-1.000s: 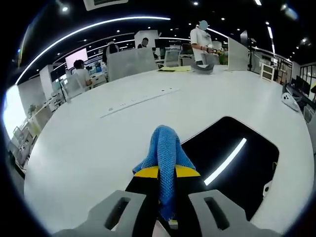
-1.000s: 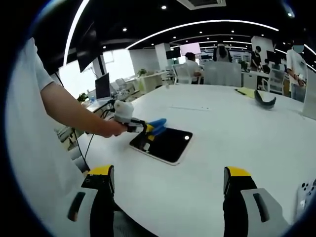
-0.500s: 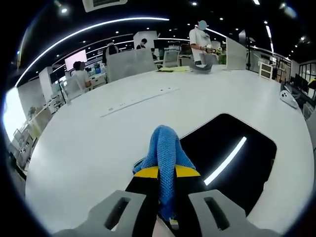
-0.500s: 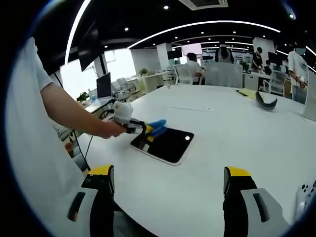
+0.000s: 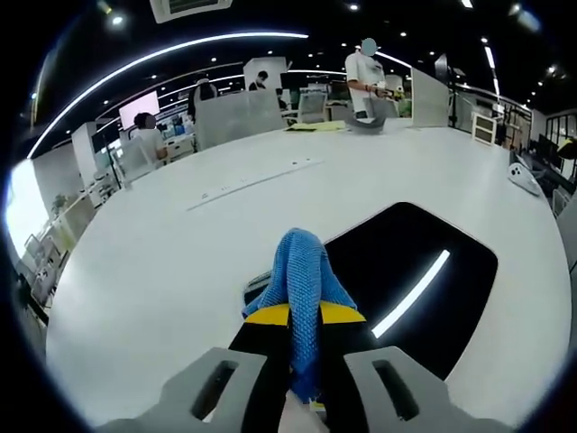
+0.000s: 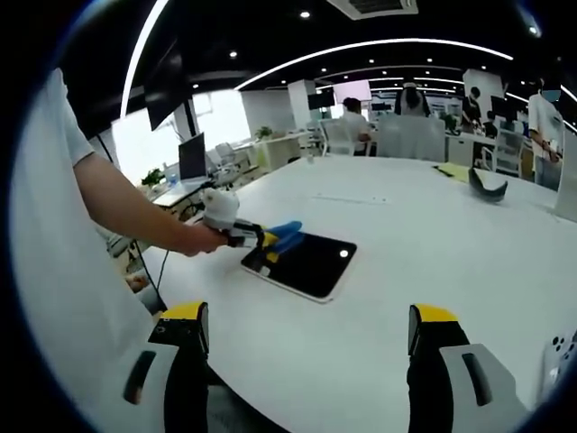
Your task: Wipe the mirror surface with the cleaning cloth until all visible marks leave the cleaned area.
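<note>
A: Two hand-held grippers logged. The left hand-held gripper [image 5: 305,316] has its yellow-tipped jaws clamped together on a blue cleaning cloth [image 5: 302,271]; the cloth bunches up past the tips and hangs down between the jaws.

B: Where is the mirror?

A: The mirror [image 5: 424,280] lies flat on the white desk [image 5: 162,262], dark, rounded corners, reflecting a bright ceiling light strip. In the left gripper view the cloth sits at the mirror's near-left edge, overlapping it. Whether it presses on the glass I cannot tell.

B: And the right gripper view?

A: The right hand-held gripper [image 6: 306,334] has its jaws wide apart, nothing between them, held above the desk well short of the mirror [image 6: 305,265]. From there the left hand-held gripper [image 6: 270,240] is seen held in the person's hand [image 6: 203,238], with the cloth [image 6: 287,230] over the mirror's left end. A bare forearm and white sleeve [image 6: 54,271] run in from the left.

B: Marks on the glass?

A: Too small and dark to tell.

B: Surroundings?

A: Open office, people [image 5: 367,79] standing and seated beyond the desk. A dark curved object [image 6: 481,183] lies far across the desk.
</note>
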